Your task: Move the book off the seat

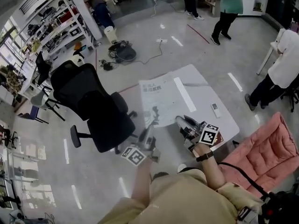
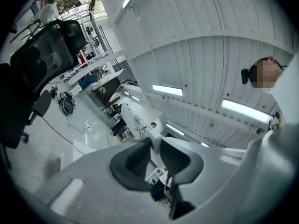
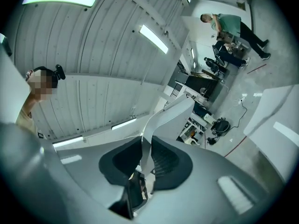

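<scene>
A large thin white book (image 1: 159, 99) with dark print on its cover is held up between my two grippers, to the right of the black office chair (image 1: 93, 106) and off its seat (image 1: 112, 125). My left gripper (image 1: 148, 130) is shut on the book's near left edge. My right gripper (image 1: 183, 123) is shut on the near right edge. In the left gripper view the jaws (image 2: 155, 146) pinch the white edge (image 2: 140, 120), which rises toward the ceiling. The right gripper view shows the same: its jaws (image 3: 145, 148) clamp a thin white edge (image 3: 168, 113).
Behind the book stands a white table (image 1: 205, 90) with a small remote (image 1: 215, 109) on it. A pink cushioned chair (image 1: 266, 153) is at the right. People stand at the back (image 1: 229, 3) and right (image 1: 287, 59). Shelves (image 1: 51, 27) line the left; cables (image 1: 124, 52) lie on the floor.
</scene>
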